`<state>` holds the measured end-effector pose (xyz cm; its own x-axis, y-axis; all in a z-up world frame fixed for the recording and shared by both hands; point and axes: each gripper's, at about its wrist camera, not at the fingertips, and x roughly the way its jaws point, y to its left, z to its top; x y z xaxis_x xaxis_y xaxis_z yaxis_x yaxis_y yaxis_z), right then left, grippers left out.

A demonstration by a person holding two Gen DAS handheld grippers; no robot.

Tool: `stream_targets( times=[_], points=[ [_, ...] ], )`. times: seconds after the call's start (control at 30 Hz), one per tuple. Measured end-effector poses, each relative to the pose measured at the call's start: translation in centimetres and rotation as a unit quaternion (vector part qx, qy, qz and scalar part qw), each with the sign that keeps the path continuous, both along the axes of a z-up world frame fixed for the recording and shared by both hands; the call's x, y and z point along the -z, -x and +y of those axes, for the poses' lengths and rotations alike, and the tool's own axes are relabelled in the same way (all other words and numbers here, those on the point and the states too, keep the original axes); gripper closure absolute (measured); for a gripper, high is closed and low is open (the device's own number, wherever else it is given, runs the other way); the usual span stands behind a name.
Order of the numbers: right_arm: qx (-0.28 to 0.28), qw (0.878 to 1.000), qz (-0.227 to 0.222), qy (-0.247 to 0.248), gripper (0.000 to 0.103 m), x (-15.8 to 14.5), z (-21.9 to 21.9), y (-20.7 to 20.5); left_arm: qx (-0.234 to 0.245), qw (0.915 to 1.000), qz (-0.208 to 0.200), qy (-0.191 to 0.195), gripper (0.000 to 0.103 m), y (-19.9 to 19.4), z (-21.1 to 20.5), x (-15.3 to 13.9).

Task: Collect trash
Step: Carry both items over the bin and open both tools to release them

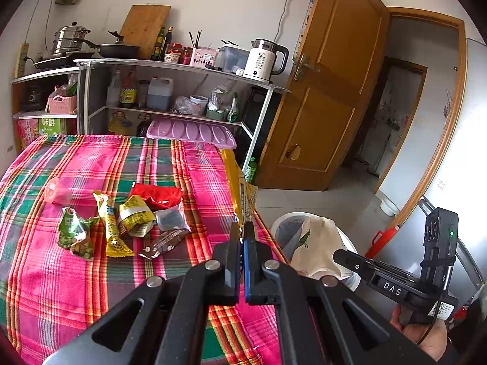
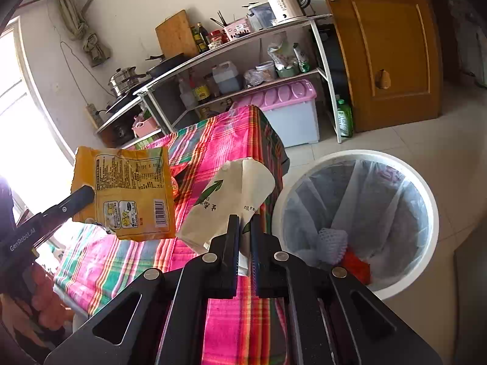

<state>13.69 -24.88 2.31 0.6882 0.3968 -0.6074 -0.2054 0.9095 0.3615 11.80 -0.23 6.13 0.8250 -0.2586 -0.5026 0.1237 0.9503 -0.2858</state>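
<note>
Beside a plaid-covered table (image 1: 91,273) still strewn with wrappers (image 1: 134,219), the left gripper (image 1: 242,228) is pinching a yellow packet (image 2: 127,191) and the right gripper (image 2: 245,222) a cream paper bag (image 2: 225,203), both jaws clamped tight, carrying them toward the lined bin (image 2: 426,188) waiting near right.

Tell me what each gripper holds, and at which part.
Left gripper: the yellow wrapper, pinched at one edge. Right gripper: the cream paper bag, pinched at its lower edge.

Trash bin (image 1: 350,243) mostly hidden behind white bag (image 1: 316,243), table (image 1: 45,304) cut off at frame edge
</note>
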Motion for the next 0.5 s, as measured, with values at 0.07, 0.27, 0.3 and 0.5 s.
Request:
stream_targets(
  times=[0.07,0.27,0.3,0.5],
  points=[
    [0.009,1.000,0.001,-0.001,0.096,0.1,-0.8,0.0,0.010,0.9999,-0.001,0.000,0.102,-0.5,-0.8,0.0],
    [0.039,0.999,0.004,-0.002,0.096,0.2,-3.4,-0.1,0.041,0.9991,-0.001,0.003,0.102,-2.2,-3.6,0.1],
    [0.044,0.999,0.005,-0.002,0.096,0.3,-3.8,-0.2,0.047,0.9989,-0.001,0.004,0.102,-2.5,-4.1,0.1],
    [0.071,0.997,0.017,0.001,0.096,1.4,-5.8,-0.4,0.080,0.9968,0.007,0.001,0.102,-4.0,-7.3,0.7]
  ],
)
